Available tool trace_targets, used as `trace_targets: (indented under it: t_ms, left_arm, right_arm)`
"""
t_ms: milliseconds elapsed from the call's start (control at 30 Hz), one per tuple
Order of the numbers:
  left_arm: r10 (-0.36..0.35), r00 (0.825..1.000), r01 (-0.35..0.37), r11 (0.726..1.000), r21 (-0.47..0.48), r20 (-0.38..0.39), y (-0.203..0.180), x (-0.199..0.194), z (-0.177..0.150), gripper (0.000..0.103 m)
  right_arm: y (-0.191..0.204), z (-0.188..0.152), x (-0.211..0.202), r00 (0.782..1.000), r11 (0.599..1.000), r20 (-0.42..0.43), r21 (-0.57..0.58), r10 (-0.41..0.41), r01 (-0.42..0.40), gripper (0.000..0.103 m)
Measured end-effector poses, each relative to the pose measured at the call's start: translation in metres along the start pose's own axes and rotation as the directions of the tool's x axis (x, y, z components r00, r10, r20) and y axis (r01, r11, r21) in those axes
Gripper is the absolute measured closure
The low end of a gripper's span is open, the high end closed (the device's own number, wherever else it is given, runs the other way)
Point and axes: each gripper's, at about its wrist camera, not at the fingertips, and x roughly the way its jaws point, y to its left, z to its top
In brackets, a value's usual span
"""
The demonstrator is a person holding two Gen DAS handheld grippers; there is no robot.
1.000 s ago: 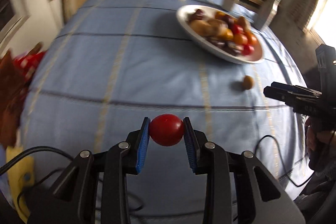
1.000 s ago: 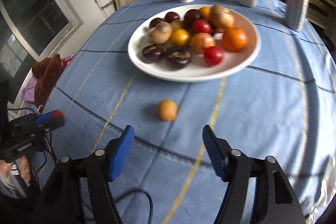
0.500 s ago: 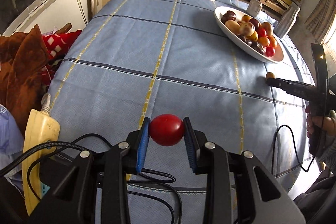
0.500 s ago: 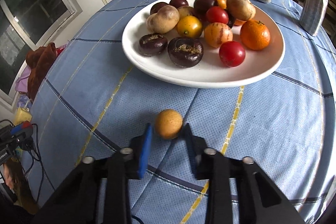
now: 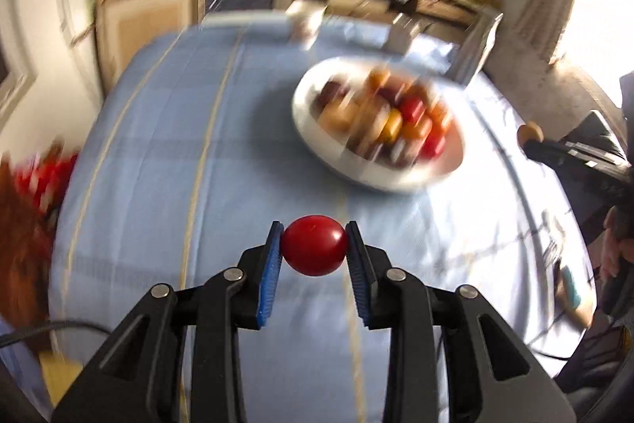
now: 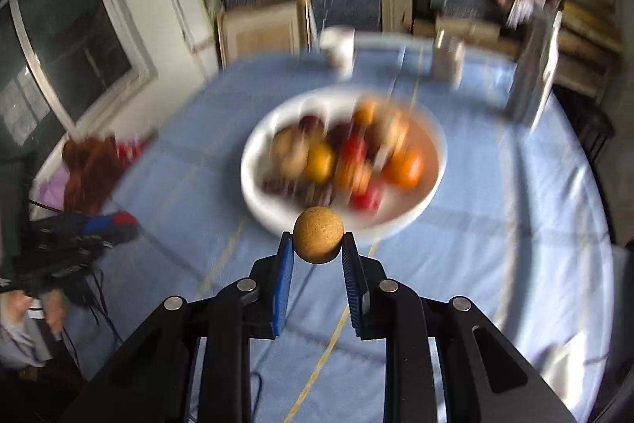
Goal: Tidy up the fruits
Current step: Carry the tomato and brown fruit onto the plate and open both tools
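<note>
My left gripper (image 5: 314,251) is shut on a red tomato (image 5: 314,244) and holds it above the blue tablecloth, short of the white plate (image 5: 317,149) of mixed fruit. My right gripper (image 6: 318,244) is shut on a small tan round fruit (image 6: 318,236), lifted off the cloth in front of the same plate (image 6: 257,201). The right gripper with its fruit (image 5: 530,133) also shows at the right in the left wrist view. The left gripper (image 6: 107,224) shows at the left in the right wrist view. Both views are blurred.
A paper cup (image 6: 337,47), a small can (image 6: 447,56) and a tall silvery pack (image 6: 535,74) stand beyond the plate. Shelves of books fill the back wall. A brown and red cloth heap (image 6: 95,161) lies off the table's left edge. Cables trail at the near edge.
My right gripper closed on the tan fruit and lifted it off the cloth. My left gripper swung with the tomato toward the plate. Both views are now blurred by motion.
</note>
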Motion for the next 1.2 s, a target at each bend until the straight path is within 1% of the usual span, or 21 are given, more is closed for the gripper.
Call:
trace_targets:
  t_ms: [67,133,200,233,300,367,400,433,500,567,667,767,833,933,1000,1133,1200]
  left_arm:
    - [-0.015,0.998,0.013,0.999,0.041,0.056,-0.012,-0.004,0.037,0.072]
    - [-0.031,0.994,0.025,0.997,0.067,0.101,-0.022,-0.007,0.074,0.072]
    - [-0.043,0.989,0.03,0.995,0.091,0.138,-0.033,-0.008,0.108,0.072]
    - [-0.043,0.987,0.027,0.994,0.107,0.153,-0.038,-0.006,0.126,0.072]
    - [-0.047,0.985,0.027,0.992,0.127,0.164,-0.047,0.003,0.149,0.072]
    - [-0.057,0.987,0.036,0.99,0.137,0.148,-0.052,0.02,0.163,0.072]
    - [-0.058,0.988,0.038,0.99,0.139,0.14,-0.053,0.027,0.166,0.072]
    - [-0.061,0.991,0.044,0.989,0.14,0.12,-0.056,0.044,0.17,0.072]
    - [-0.07,0.993,0.058,0.99,0.129,0.092,-0.057,0.065,0.17,0.072]
    - [-0.08,0.995,0.073,0.99,0.117,0.052,-0.057,0.094,0.17,0.072]
    - [-0.082,0.997,0.082,0.99,0.115,-0.007,-0.055,0.139,0.167,0.072]
    - [-0.088,0.995,0.093,0.99,0.102,-0.051,-0.052,0.172,0.164,0.072]
    - [-0.101,0.992,0.107,0.991,0.084,-0.075,-0.05,0.192,0.164,0.072]
    - [-0.108,0.989,0.116,0.99,0.082,-0.101,-0.05,0.215,0.161,0.072]
    - [-0.115,0.986,0.125,0.989,0.082,-0.12,-0.051,0.227,0.16,0.072]
    - [-0.119,0.983,0.13,0.988,0.078,-0.141,-0.05,0.241,0.157,0.072]
    - [-0.118,0.982,0.13,0.989,0.07,-0.146,-0.048,0.246,0.157,0.072]
  right_arm:
    - [-0.003,0.034,-0.026,0.997,1.0,0.082,-0.022,-0.008,0.01,0.078]
    - [-0.004,0.065,-0.047,0.988,0.999,0.152,-0.041,-0.007,0.014,0.078]
    - [-0.002,0.085,-0.059,0.979,0.998,0.202,-0.054,-0.001,0.012,0.078]
    - [-0.001,0.095,-0.061,0.976,0.998,0.219,-0.061,0.005,0.009,0.078]
    - [-0.002,0.102,-0.057,0.972,0.998,0.234,-0.064,0.01,0.005,0.078]
    - [-0.005,0.101,-0.039,0.977,0.998,0.212,-0.054,0.023,-0.011,0.078]
    - [-0.006,0.098,-0.029,0.98,0.999,0.197,-0.049,0.026,-0.017,0.078]
    - [-0.007,0.093,-0.012,0.985,0.999,0.17,-0.048,0.026,-0.018,0.078]
    - [-0.007,0.084,0.015,0.993,0.999,0.118,-0.041,0.029,-0.025,0.078]
    - [-0.006,0.069,0.049,0.998,0.999,0.04,-0.022,0.039,-0.038,0.078]
    - [-0.007,0.053,0.087,0.998,0.999,-0.032,-0.006,0.049,-0.05,0.078]
    - [-0.007,0.041,0.117,0.994,0.998,-0.088,0.009,0.065,-0.065,0.078]
    - [-0.007,0.036,0.134,0.99,0.997,-0.118,0.015,0.072,-0.07,0.078]
    - [-0.007,0.032,0.152,0.986,0.997,-0.151,0.011,0.075,-0.075,0.078]
    - [-0.005,0.031,0.158,0.985,0.997,-0.159,-0.003,0.07,-0.071,0.078]
    - [-0.005,0.026,0.172,0.981,0.997,-0.18,-0.001,0.076,-0.077,0.078]
    - [-0.006,0.026,0.176,0.981,0.996,-0.177,0.002,0.084,-0.085,0.078]
